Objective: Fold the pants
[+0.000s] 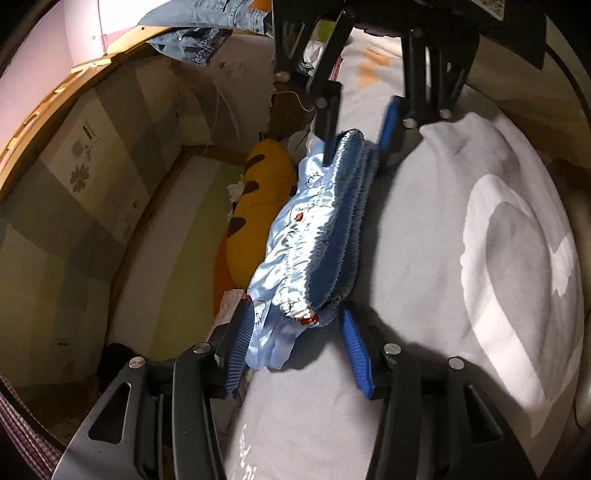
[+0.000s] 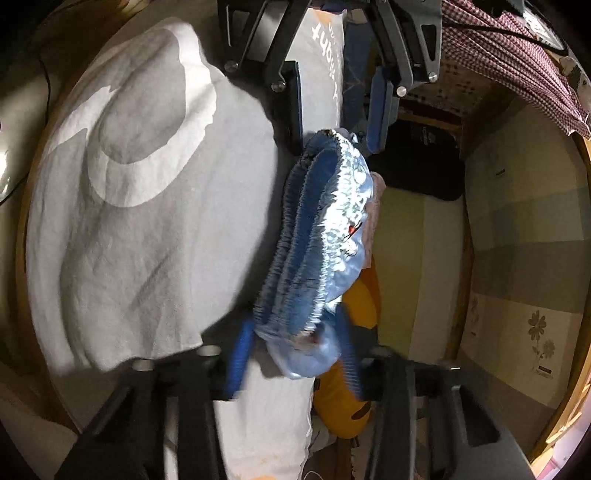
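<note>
Light-blue satin pants (image 1: 306,229) with a gathered elastic waistband hang stretched between my two grippers, just above the edge of the bed. In the left wrist view my left gripper (image 1: 297,308) is at the bottom. Its blue pads (image 1: 240,350) close on one bunched end of the waistband. My right gripper (image 1: 354,155) faces it from the top and pinches the far end. The right wrist view shows the same pants (image 2: 321,240). There my right gripper (image 2: 295,321) is blurred at the bottom, with fabric filling its jaws, and my left gripper (image 2: 334,147) is opposite.
Grey-and-white bedding (image 1: 443,240) bulges beside the pants. An orange plush with black marks (image 1: 258,206) lies under them at the bed's edge. Jeans (image 1: 207,22) hang over a wooden rail at the back. A checked cloth (image 2: 498,55) hangs at upper right. The floor (image 1: 155,258) lies below.
</note>
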Demonstrator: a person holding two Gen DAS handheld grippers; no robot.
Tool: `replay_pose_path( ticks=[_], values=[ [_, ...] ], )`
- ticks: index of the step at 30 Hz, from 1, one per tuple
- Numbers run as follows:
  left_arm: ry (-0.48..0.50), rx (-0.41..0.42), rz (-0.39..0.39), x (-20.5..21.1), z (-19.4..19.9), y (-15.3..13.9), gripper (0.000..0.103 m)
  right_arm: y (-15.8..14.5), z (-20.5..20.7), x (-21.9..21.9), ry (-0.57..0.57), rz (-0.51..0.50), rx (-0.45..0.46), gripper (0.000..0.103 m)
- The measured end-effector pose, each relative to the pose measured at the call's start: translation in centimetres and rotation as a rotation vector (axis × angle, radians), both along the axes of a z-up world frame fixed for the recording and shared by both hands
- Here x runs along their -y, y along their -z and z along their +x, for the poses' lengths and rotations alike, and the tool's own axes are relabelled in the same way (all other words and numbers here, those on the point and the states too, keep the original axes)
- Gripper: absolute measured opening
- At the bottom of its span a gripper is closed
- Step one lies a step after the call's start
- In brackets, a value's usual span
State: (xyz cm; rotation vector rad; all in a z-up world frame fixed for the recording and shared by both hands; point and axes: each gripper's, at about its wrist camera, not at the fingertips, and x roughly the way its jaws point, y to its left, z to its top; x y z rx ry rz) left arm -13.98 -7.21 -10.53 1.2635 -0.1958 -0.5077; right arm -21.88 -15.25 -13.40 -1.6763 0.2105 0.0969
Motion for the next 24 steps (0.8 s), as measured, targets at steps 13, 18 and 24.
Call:
replay_pose_path(
  ticks=[13, 18, 24],
  values=[
    [-0.063, -0.353, -0.203, 0.9, 3.2, -9.2, 0.020, -10.9, 4.1, 1.3, 0.085, 0.468, -0.250, 0.018],
    [-0.109, -0.459, -0.302, 1.4, 5.7, -13.0, 0.019, -16.0, 8.6, 3.8, 0.128, 0.736, -0.385, 0.018],
    [-0.184, -0.574, -0.393, 2.4, 10.2, -14.1, 0.019, -19.2, 15.5, 7.5, 0.202, 0.991, -0.452, 0.018]
  ],
)
